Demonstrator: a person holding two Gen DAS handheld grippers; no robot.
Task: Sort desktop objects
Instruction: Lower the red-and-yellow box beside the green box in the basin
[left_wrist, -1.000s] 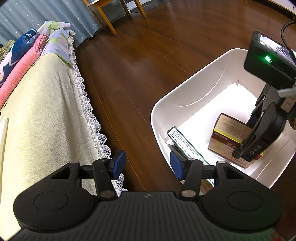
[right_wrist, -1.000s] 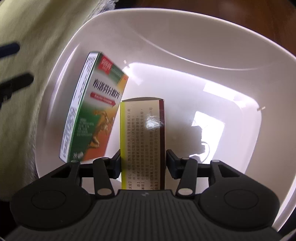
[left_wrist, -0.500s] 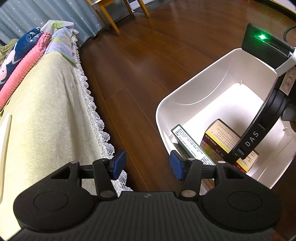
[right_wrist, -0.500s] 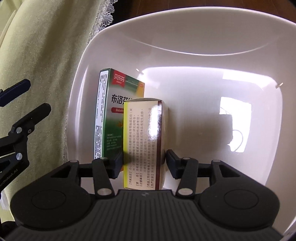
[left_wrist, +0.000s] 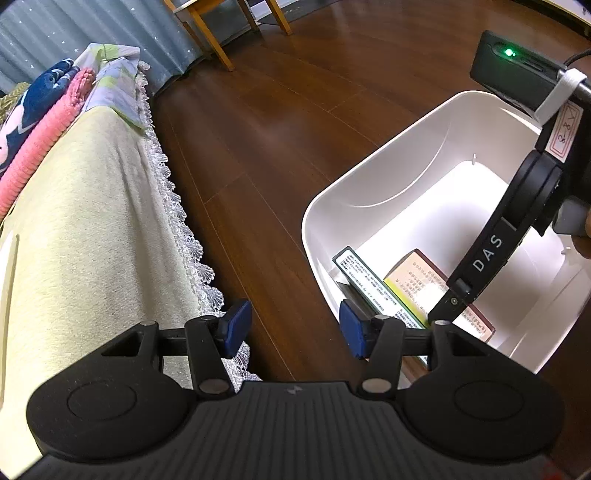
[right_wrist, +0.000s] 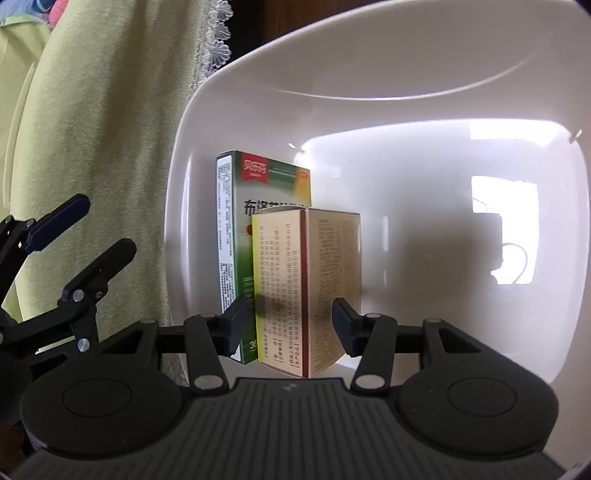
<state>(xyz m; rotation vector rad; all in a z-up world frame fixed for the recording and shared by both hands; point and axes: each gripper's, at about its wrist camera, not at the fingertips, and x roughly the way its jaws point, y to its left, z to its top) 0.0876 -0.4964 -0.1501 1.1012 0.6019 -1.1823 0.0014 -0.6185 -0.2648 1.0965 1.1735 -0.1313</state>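
Yellow carton (right_wrist: 306, 288) stands lower centre in white bin (right_wrist: 406, 110), beside green carton (right_wrist: 258, 206). Right gripper (right_wrist: 288, 325) jaws apart, flanking it; left gripper (left_wrist: 291, 328) open, empty. Likely light, crushable card: grip broad faces.

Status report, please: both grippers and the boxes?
Left hand-held gripper open, empty. Right hand-held gripper open around yellow box. Green box beside it in white bin.

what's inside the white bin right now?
Inside the white bin: a green medicine box by the wall nearest the cloth, and a yellow-and-tan box against it, between the right gripper fingers. The floor beneath them is hidden.
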